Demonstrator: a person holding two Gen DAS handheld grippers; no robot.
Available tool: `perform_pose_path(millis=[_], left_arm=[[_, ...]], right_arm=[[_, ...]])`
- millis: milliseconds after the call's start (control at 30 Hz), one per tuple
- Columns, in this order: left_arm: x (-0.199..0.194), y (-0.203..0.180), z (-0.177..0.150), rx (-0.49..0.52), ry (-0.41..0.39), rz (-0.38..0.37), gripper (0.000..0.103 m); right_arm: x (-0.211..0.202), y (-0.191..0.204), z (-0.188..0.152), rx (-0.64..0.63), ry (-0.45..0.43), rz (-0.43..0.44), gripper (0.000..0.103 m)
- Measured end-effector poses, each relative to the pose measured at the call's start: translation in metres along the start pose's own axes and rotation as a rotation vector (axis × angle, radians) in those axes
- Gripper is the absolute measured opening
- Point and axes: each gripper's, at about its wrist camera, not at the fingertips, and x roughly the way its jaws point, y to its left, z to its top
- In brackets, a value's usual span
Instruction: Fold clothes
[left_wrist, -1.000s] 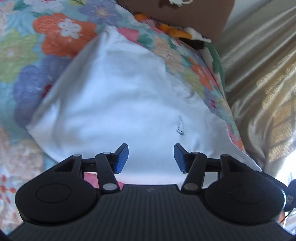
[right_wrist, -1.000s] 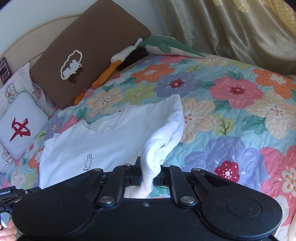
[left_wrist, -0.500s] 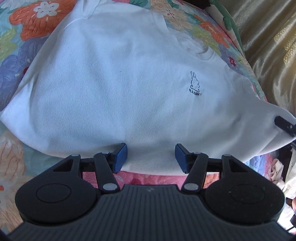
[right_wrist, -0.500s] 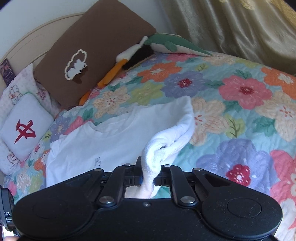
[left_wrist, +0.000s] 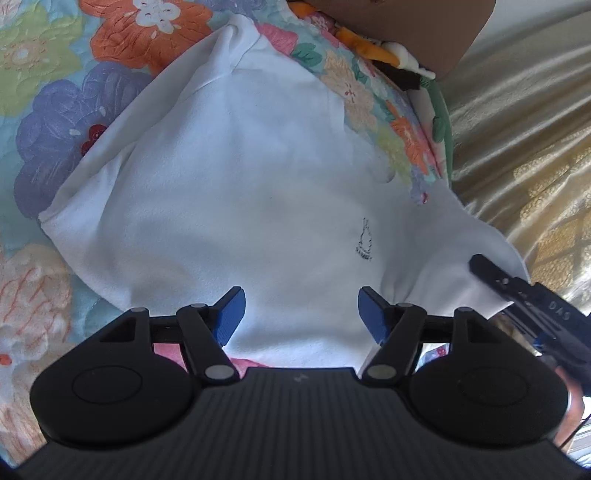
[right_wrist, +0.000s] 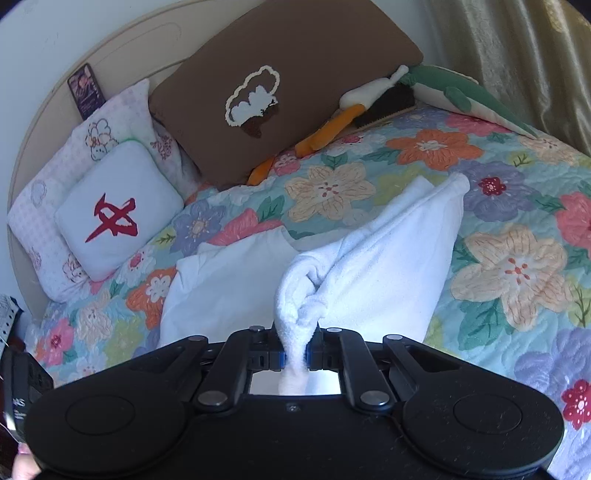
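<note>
- A white shirt (left_wrist: 236, 192) is spread on a bed that is covered by a flower quilt (right_wrist: 509, 266).
- A small rabbit drawing (left_wrist: 365, 240) with tiny letters under it is seen on the front of the shirt.
- The left gripper (left_wrist: 299, 314) is held just over the near edge of the shirt, and its blue fingers (left_wrist: 231, 312) are spread wide apart with nothing between them.
- The right gripper (right_wrist: 295, 356) is closed tight, and a bunched-up part of the shirt (right_wrist: 299, 295) is pinched between its fingers.
- From that pinch, the cloth is lifted up off the quilt in a thick, rolled fold, and the far corner (right_wrist: 456, 186) is raised toward the pillows.
- The rest of the shirt is left lying flat on the quilt to the left of the raised fold.
- In the left wrist view, the tip of the right gripper (left_wrist: 484, 267) is seen at the right edge of the shirt.
- A big brown pillow (right_wrist: 288, 85) with a white and brown shape on it is leaned against the headboard (right_wrist: 110, 51).
- A white pillow (right_wrist: 118, 210) with a red mark is set in front of a pale pillow with small drawings (right_wrist: 110, 122).
- A long soft toy (right_wrist: 354, 110) in orange, white and green is laid beside the brown pillow.
- A gold curtain (right_wrist: 517, 44) is hung at the far side of the bed.
</note>
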Motion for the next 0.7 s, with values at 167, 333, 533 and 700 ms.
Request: perform_pose_path(millis=[167,333,533,700], left_arm=[[0.006,0.0,0.0,0.01,0.023,0.026,0.067],[0.007,-0.007,-0.001,0.06,0.019,0.029,0.068],[-0.013,-0.033,-0.005,0.271,-0.087,0.106,0.068],[-0.034,-0.019,0.004,0.176,-0.182,0.02,0.069]], right_arm=[[0.009,-0.005,-0.005,0.011,0.016,0.035,0.011],[0.019,0.01,0.006,-0.022,0.021,0.098,0.011],[0.025,0.057,0.031,-0.066,0.05,0.289,0.01],[0.057,0.107,0.025,-0.167,0.161,0.44,0.01]])
